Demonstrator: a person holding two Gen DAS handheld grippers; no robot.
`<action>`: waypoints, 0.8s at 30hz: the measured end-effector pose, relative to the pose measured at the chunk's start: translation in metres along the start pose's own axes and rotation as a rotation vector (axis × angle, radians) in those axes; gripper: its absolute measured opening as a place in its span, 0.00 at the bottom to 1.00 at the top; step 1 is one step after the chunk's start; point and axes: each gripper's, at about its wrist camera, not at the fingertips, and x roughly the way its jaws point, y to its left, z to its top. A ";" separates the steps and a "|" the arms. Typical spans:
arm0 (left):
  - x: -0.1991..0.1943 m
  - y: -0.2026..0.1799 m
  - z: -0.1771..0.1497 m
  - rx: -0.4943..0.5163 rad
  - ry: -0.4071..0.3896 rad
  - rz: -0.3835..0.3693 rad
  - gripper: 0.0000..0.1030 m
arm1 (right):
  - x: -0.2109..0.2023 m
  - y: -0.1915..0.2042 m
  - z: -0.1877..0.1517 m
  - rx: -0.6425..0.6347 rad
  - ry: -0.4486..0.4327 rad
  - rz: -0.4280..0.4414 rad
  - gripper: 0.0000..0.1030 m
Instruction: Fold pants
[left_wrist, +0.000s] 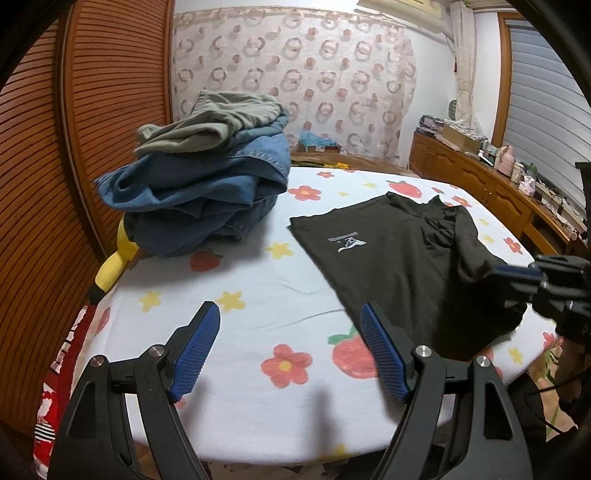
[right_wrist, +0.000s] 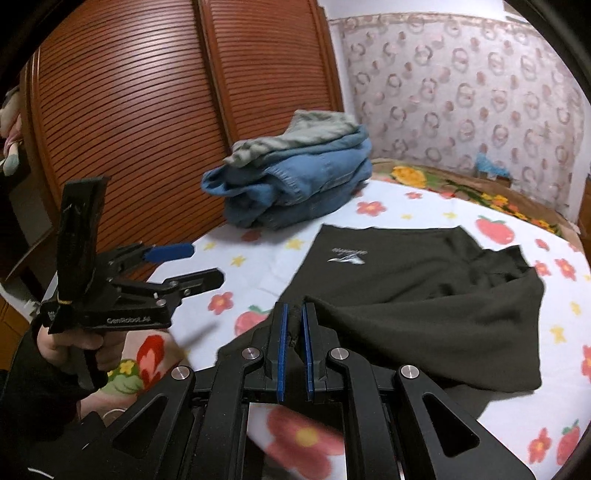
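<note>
Right hand-held gripper (right_wrist: 293, 326) clenched on a bunched edge of the black pants (right_wrist: 424, 295), blue pads pinching the fabric between them; the cloth trails away ahead and to the right of that gripper, partly lifted at the pinch, the rest lying flat on the floral sheet (right_wrist: 424, 206) of the bed. White logo print (right_wrist: 346, 257) on the pants sits ahead of the right gripper, slightly right of its line. Left hand-held gripper (left_wrist: 290, 334) released, jaws spread wide with nothing between them, hovering over bare sheet; in its own view the pants lie ahead and to the right, with their near edge just beside the right finger (left_wrist: 384, 354). From the right wrist view the left gripper (right_wrist: 188, 266) shows to the left, held by a hand (right_wrist: 74, 347), well apart from the pinched fabric. Pile of folded clothes (left_wrist: 207, 177), blue denim with a grey-green piece on top, sits ahead-left of the left gripper, apart from the pants. Yellow soft toy (left_wrist: 118, 262) pokes out beneath the near-left side of the pile. Slatted wooden wardrobe doors (right_wrist: 147, 110) behind and left of both grippers.
</note>
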 end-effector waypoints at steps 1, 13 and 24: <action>0.000 0.002 -0.001 -0.003 0.001 0.002 0.77 | 0.000 0.001 0.000 -0.003 0.005 0.009 0.07; 0.007 0.009 -0.007 -0.015 0.017 0.007 0.77 | 0.017 -0.005 -0.010 0.002 0.104 0.037 0.09; 0.029 -0.007 0.011 0.024 0.013 -0.030 0.77 | -0.016 -0.002 -0.007 0.005 0.072 -0.049 0.33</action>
